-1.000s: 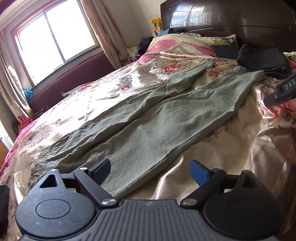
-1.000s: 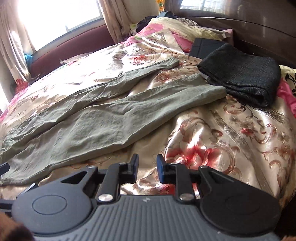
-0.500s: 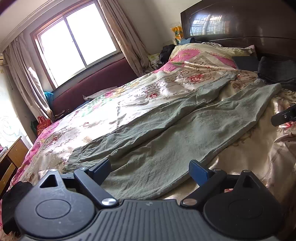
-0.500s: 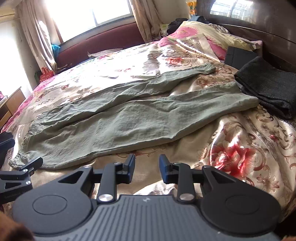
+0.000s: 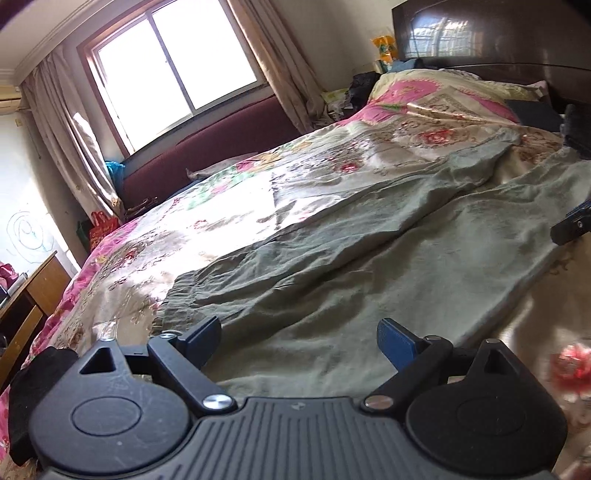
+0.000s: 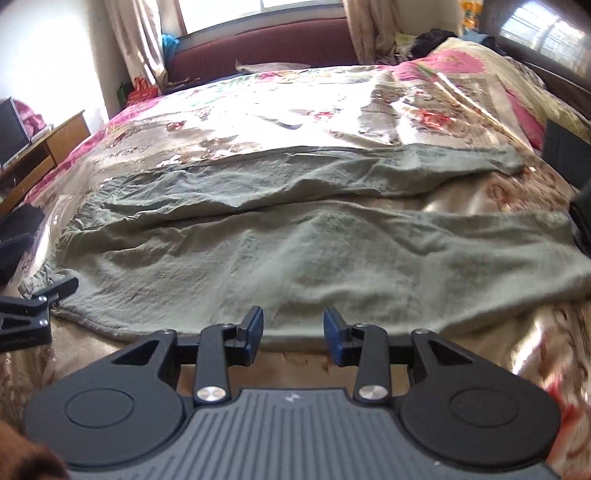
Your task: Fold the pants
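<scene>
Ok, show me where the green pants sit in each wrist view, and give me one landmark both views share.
Left wrist: the pants run from just ahead of the left gripper up to the right edge, legs pointing at the headboard.
Right wrist: the pants lie across the middle, just beyond the right gripper.
Shared landmark: the pink pillow, upper right in both.

**Backlit, glare on bed, edges blurred**

Strong daylight from window [image 5: 173, 70], blown out white. Hot glare on satin bedspread [image 5: 229, 206] in both views, pattern washed out there. Pants [image 6: 314, 254] in softer light, wrinkles shaded. Headboard [image 5: 498, 33] dark, reflects window. Fisheye bends edges; right edge of right view smeared, probably motion blur. Near corners dim.
</scene>
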A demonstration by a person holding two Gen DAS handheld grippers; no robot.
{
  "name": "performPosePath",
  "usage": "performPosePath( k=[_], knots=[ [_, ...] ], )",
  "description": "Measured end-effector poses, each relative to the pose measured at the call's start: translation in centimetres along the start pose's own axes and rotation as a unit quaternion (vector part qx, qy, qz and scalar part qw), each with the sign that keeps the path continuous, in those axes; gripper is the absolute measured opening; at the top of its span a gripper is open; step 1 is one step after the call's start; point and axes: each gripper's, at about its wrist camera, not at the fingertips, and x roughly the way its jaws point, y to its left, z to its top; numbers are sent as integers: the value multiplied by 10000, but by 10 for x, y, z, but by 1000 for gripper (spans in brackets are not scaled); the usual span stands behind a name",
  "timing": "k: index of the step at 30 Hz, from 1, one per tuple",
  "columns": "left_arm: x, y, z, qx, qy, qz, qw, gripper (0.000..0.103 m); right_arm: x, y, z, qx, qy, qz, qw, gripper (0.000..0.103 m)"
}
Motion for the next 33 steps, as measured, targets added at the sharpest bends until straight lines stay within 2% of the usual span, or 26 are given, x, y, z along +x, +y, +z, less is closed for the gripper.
performPosePath(
  k=[3,5,6,9,11,14,17,21,24,27,33],
  knots=[
    [44,36,5,14,132,96,9999,99,44,11,42,-601,169,141,9980,37],
    [75,65,10,-24,288,211,9994,85,79,19,75,-945,302,208,9949,37],
    [91,80,14,-83,389,276,9988,83,93,23,90,-1104,341,242,9930,37],
    [128,125,23,-376,462,340,9976,83,135,41,135,-1630,338,502,9848,37],
    [154,150,25,-354,558,339,9972,83,165,61,160,-2084,443,657,9748,38],
    [191,176,25,-279,828,99,9961,83,206,85,185,-2507,690,824,9621,40],
    [222,194,26,-273,1009,-224,9943,83,238,102,200,-2684,874,952,9546,44],
    [260,205,27,-400,1172,-584,9906,83,271,115,210,-3113,1113,921,9393,45],
    [280,204,29,-328,1222,-783,9889,89,288,116,217,-3306,1279,998,9297,48],
    [292,200,34,-210,1231,-960,9875,90,300,116,221,-3488,1369,1094,9207,56],
    [290,202,38,183,1279,-1053,9860,90,301,111,224,-3571,1533,1325,9118,56]
  ],
)
